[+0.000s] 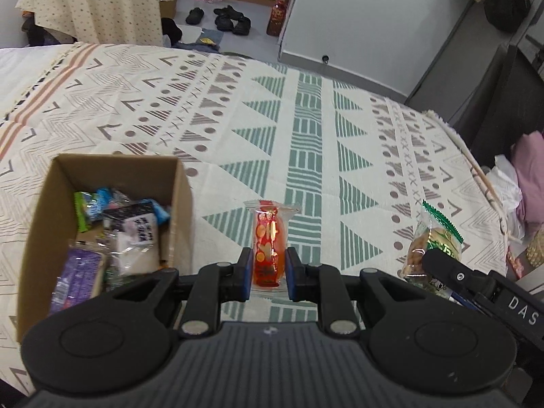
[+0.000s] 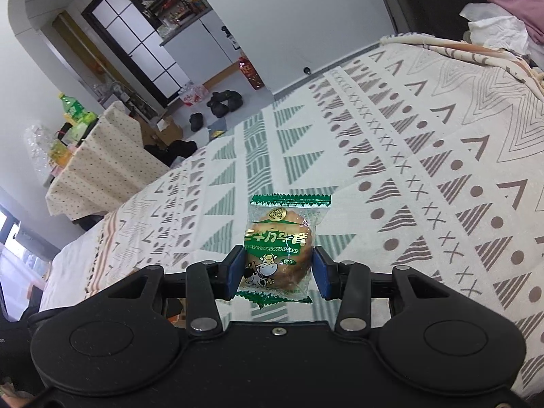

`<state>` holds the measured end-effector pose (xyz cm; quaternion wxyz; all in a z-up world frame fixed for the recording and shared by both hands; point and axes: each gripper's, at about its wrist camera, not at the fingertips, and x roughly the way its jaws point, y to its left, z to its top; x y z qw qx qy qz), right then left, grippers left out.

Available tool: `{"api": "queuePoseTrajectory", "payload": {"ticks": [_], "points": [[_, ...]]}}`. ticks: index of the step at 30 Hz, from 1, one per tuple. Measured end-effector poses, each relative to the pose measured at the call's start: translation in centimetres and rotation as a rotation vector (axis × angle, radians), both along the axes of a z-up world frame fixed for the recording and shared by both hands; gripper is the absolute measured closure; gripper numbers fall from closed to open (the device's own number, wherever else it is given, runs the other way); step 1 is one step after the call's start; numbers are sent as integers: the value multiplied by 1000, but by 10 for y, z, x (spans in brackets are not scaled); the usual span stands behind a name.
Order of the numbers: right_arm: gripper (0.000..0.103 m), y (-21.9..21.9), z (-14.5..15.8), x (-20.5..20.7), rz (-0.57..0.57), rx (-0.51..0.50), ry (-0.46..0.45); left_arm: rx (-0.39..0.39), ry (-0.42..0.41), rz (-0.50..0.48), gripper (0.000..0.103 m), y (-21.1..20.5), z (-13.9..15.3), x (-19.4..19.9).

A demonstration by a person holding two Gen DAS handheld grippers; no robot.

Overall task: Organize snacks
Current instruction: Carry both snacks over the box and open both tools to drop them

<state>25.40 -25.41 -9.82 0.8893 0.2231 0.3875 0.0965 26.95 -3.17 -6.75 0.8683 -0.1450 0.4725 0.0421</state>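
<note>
While the left gripper [image 1: 268,268] clamps a red snack packet [image 1: 268,248] beside the cardboard box [image 1: 40,231] of snacks, the right gripper [image 2: 278,272] grips a green-edged biscuit packet [image 2: 278,248] above the patterned bed [image 1: 306,129].

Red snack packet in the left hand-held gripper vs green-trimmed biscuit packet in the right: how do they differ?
Colour: the red snack packet is red-orange with clear ends; the green-trimmed biscuit packet is clear with green zigzag seals and a cow print.
Shape: the red one is narrow and tall; the biscuit packet is wide and round.
Grip: the left hand-held gripper stands narrower than the right hand-held gripper.
Shared: both are sealed and gripped, above the patterned cloth.
</note>
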Motion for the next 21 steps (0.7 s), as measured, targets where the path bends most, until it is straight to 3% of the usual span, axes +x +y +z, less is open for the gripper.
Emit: {"api": "queuePoseTrajectory", "payload": {"ticks": [21], "points": [[61, 86, 39, -7, 173, -17, -94, -3, -75, 151, 84, 91, 46, -34]]}}
